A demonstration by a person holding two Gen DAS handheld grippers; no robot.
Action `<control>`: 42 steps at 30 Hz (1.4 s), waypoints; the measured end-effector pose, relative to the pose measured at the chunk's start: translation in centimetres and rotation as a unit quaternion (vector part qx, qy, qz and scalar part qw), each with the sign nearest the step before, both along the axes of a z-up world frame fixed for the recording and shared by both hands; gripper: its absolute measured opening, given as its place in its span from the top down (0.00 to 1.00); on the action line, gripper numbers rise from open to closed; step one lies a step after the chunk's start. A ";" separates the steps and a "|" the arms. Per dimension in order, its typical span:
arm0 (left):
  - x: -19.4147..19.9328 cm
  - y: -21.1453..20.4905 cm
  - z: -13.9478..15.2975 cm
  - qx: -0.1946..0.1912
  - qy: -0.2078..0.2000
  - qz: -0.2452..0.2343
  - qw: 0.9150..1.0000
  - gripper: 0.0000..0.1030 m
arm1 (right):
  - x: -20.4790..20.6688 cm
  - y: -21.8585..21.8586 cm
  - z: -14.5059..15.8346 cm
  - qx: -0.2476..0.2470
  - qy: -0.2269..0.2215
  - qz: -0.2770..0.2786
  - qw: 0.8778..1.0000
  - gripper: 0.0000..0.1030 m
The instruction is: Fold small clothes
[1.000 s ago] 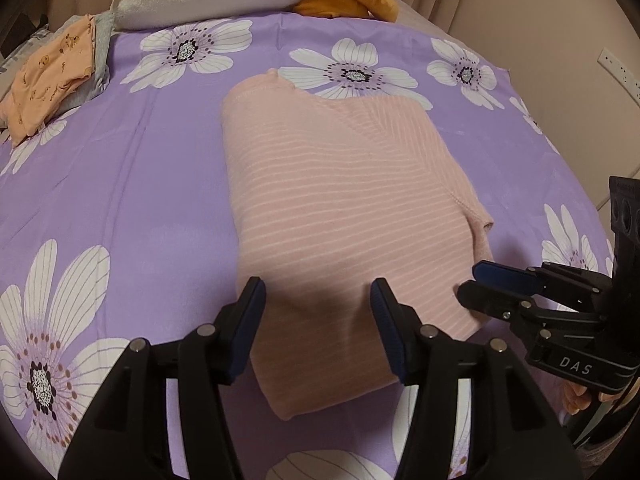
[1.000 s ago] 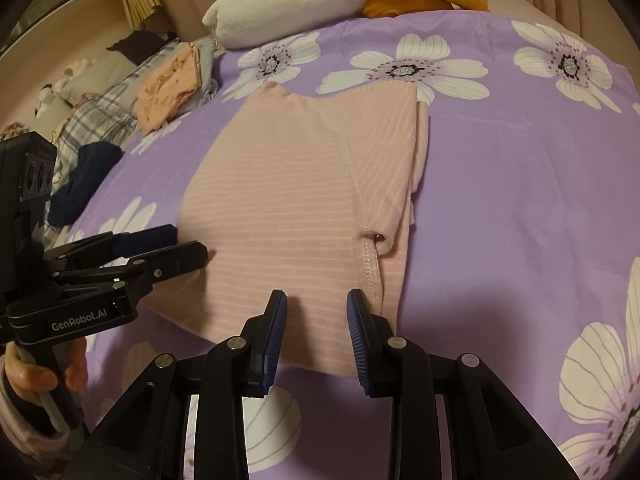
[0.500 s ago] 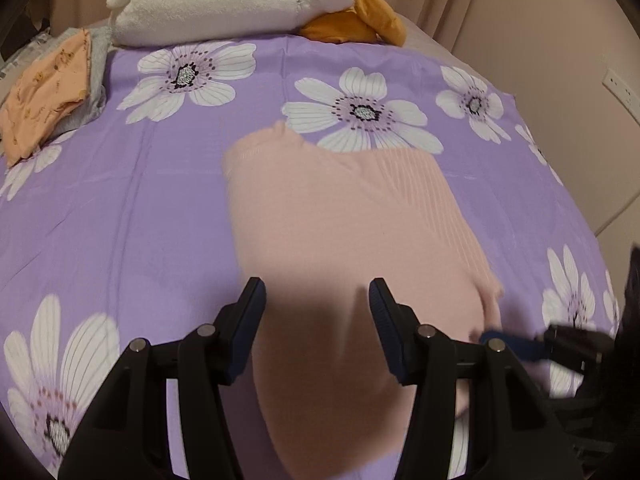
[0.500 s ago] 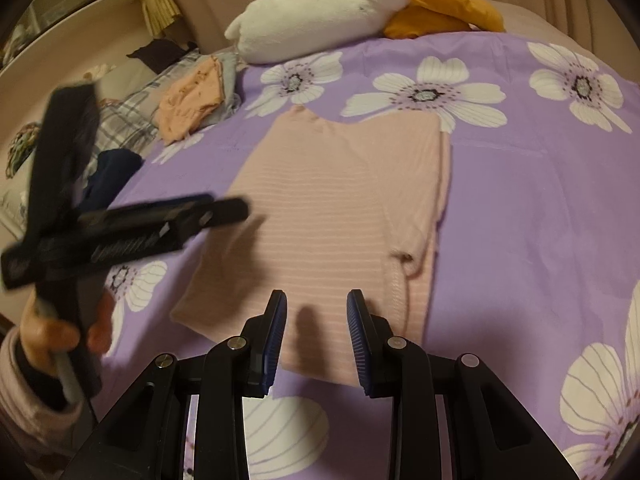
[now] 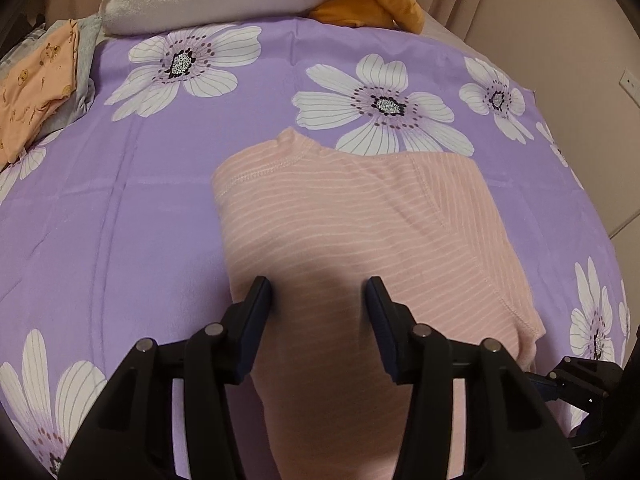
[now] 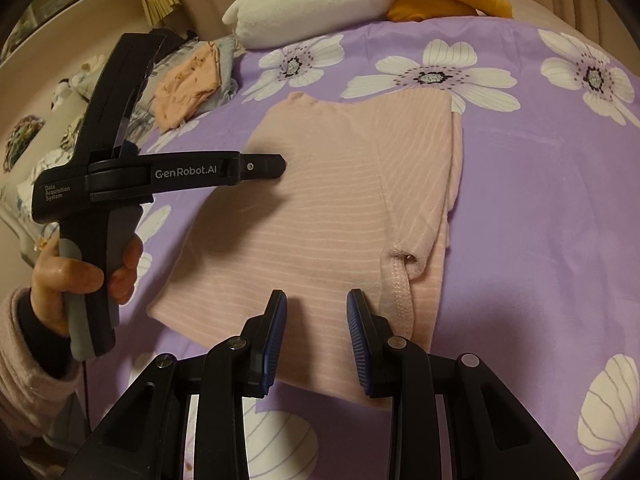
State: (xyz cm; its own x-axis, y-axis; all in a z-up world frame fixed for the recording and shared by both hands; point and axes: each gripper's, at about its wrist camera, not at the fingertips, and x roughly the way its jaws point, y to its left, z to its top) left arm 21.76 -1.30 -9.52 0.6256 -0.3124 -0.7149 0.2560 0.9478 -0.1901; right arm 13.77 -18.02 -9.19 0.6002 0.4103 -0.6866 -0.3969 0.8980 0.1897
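Both tongs [image 5: 318, 312] [image 6: 316, 322] tilted over shirt [image 5: 360, 220]

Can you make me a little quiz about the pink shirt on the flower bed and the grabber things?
1. True or false: the left gripper is clamped on the pink shirt.
2. What lies folded across the shirt's right side? A) a sleeve B) a sock C) a towel
3. What colour are the flowers on the purple sheet?

Key:
1. False; its jaws are apart with nothing between them.
2. A, the sleeve.
3. White.
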 end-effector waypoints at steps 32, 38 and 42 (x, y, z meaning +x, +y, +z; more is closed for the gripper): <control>-6.7 1.2 4.5 -0.004 -0.030 0.034 0.999 0.16 | -3.7 -0.9 3.2 -0.014 -0.042 -0.046 0.998 0.19; -8.6 1.7 5.2 -0.008 -0.028 0.045 0.999 0.14 | -4.7 -1.1 4.1 -0.019 -0.053 -0.055 0.997 0.18; -9.8 1.9 5.6 -0.001 -0.030 0.057 0.998 0.03 | -5.4 -1.2 4.6 -0.022 -0.060 -0.062 0.996 0.18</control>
